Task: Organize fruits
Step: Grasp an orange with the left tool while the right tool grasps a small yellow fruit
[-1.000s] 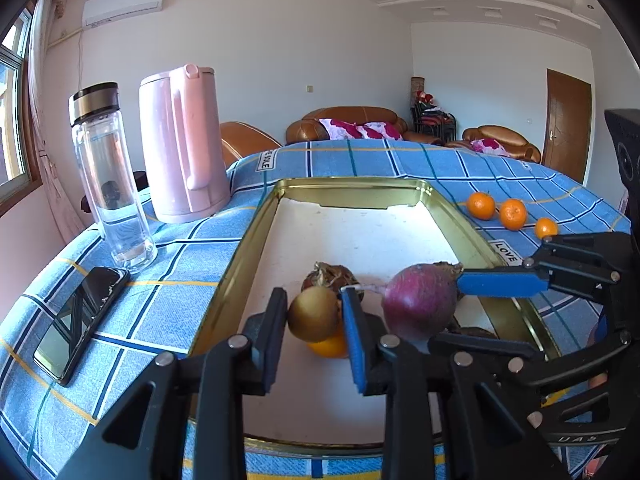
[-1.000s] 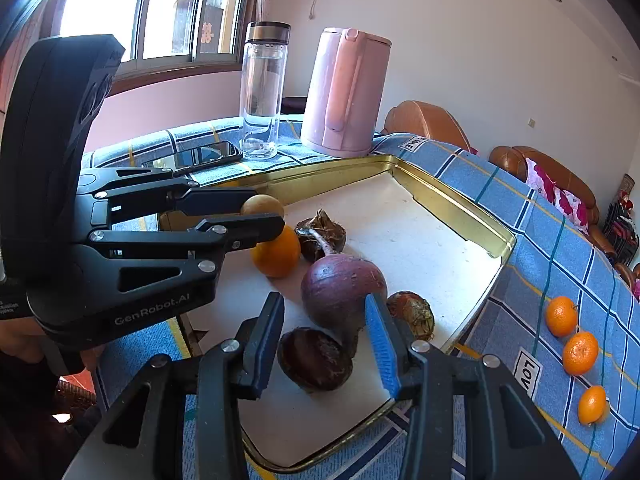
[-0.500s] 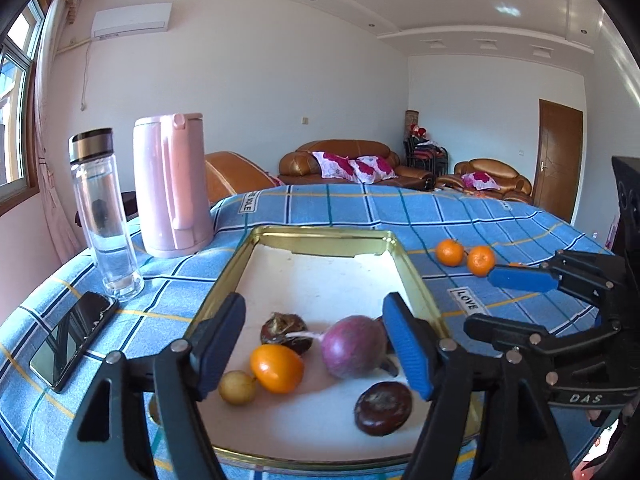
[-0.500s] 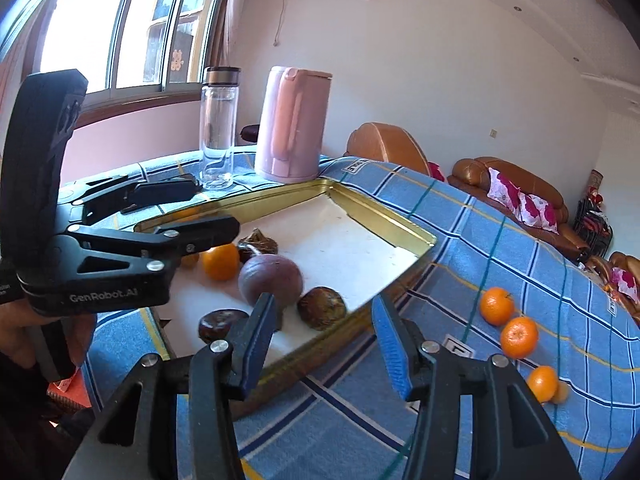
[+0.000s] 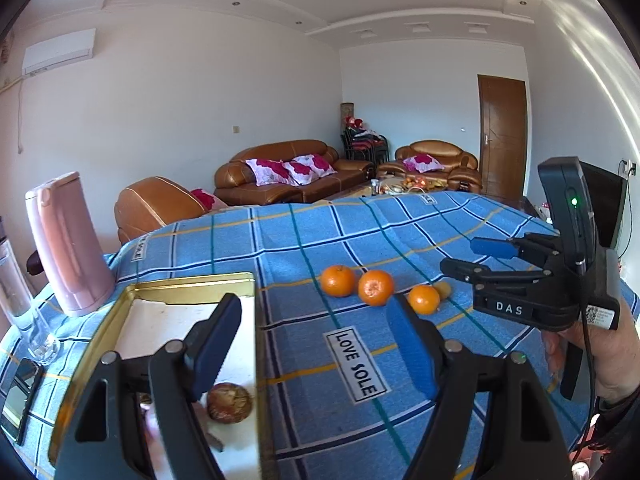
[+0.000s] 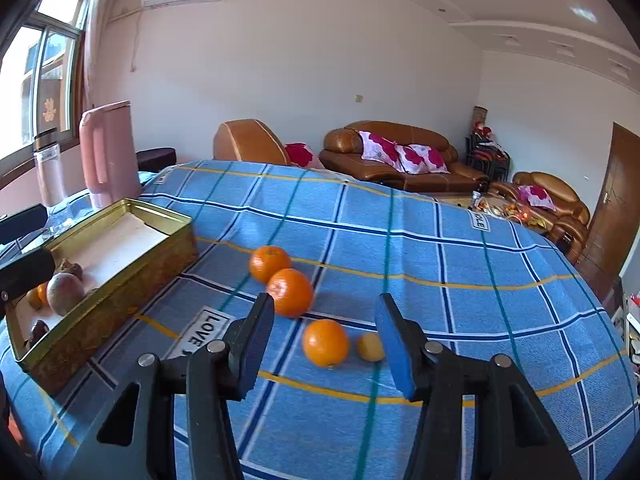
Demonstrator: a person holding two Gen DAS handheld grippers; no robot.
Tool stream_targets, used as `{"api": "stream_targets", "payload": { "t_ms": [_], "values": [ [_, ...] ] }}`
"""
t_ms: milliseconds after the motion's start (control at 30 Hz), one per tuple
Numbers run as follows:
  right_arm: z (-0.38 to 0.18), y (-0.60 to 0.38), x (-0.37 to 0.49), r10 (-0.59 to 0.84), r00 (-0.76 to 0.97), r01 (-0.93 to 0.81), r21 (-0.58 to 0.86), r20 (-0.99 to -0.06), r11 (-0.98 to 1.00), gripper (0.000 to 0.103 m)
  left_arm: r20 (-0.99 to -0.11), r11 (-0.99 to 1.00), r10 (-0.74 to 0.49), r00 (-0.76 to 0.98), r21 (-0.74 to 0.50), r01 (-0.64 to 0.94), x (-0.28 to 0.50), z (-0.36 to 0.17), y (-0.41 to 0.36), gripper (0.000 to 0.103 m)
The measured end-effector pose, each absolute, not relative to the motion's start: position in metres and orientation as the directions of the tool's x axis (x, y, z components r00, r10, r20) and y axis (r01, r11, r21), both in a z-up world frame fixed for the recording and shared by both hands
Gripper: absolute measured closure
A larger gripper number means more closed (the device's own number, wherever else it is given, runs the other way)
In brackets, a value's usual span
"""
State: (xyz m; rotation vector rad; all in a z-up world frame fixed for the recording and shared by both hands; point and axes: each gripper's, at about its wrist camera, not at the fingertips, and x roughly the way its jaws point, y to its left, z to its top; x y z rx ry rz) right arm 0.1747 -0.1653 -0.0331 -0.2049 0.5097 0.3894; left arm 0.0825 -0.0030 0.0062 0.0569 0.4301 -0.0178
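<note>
My left gripper [image 5: 316, 344] hangs above the desk [image 5: 400, 224] with its fingers spread wide and nothing between them. Its left finger [image 5: 216, 340] crosses the right edge of the gold tin tray [image 5: 188, 284], and its blue right finger [image 5: 408, 348] sits over the blue checked cloth just below the oranges.

My right gripper [image 6: 326, 340] is also wide apart and empty. Between its fingers I see the nearest orange [image 6: 325, 343] and a small yellow fruit [image 6: 370, 347] just beside it on the cloth; neither finger touches them. Two more oranges lie further back, the middle orange [image 6: 290, 292] touching the far orange [image 6: 269, 263], all three in a loose row running away from the tray.

In the left wrist view the right gripper shows from the side at the right edge [image 5: 492, 256], held in a hand [image 5: 604, 356], with its fingers pointing toward that row of oranges.

In the tray, from the right wrist view, I can make out a purple round fruit [image 6: 64, 294], a small orange fruit [image 6: 42, 293] behind it, and dark brown pieces that I cannot identify. The left wrist view shows a brown wrinkled fruit [image 5: 230, 398] near the tray's right wall.

A pink kettle [image 5: 68, 244] stands past the tray's far left corner, with a glass bottle [image 5: 16, 292] and a phone [image 5: 16, 396] to its left.
</note>
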Motion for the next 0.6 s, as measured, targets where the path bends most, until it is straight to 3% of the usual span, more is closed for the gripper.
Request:
{"api": "stream_targets", "payload": {
  "t_ms": [267, 400, 600],
  "values": [
    [-0.051, -0.199, 0.221, 0.252, 0.765, -0.312, 0.002, -0.593, 0.950, 0.052, -0.531, 0.999, -0.036, 0.847, -0.024, 0.027, 0.157, -0.018, -0.028, 0.026],
    [-0.065, -0.199, 0.231, 0.276, 0.726, -0.327, 0.038, -0.630, 0.944, 0.061, -0.558, 0.998, -0.048, 0.829, -0.058, 0.019, 0.185, -0.027, -0.035, 0.026],
    [-0.073, -0.194, 0.237, 0.313, 0.663, -0.374, 0.061, -0.680, 0.925, 0.061, -0.595, 0.999, -0.031, 0.803, -0.038, 0.011, 0.219, -0.043, -0.048, 0.026]
  ]
}}
